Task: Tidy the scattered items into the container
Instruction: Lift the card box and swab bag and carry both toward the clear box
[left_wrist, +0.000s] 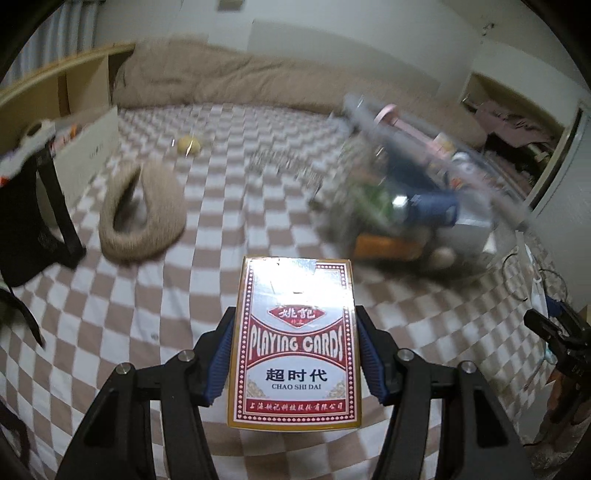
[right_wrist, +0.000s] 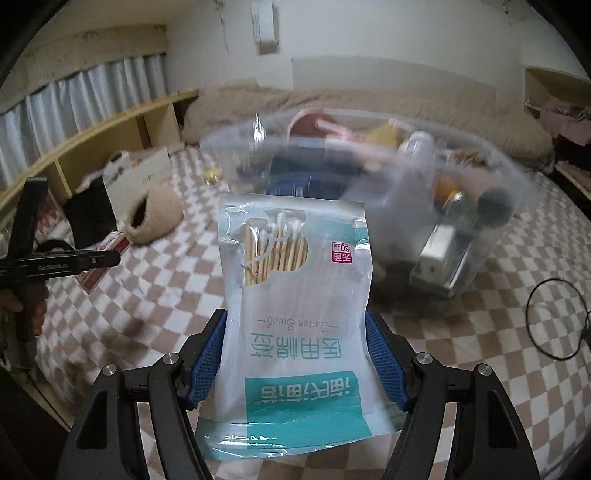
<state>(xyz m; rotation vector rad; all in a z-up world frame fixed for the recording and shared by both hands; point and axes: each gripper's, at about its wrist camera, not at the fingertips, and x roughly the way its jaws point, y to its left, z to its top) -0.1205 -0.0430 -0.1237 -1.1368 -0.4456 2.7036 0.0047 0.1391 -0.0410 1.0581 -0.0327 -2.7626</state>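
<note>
"PLAYING CARDS" box (left_wrist: 295, 343), "Cotton Swab" pack (right_wrist: 295, 317)

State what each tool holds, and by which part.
Left tool: playing cards box, clamped across its long side edges. Right tool: cotton swab bag, gripped by its side edges.

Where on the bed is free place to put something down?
Bare checkered bedsheet lies before the clear container, up to the black cable, and between container and woven basket. The container itself is crowded.
</note>
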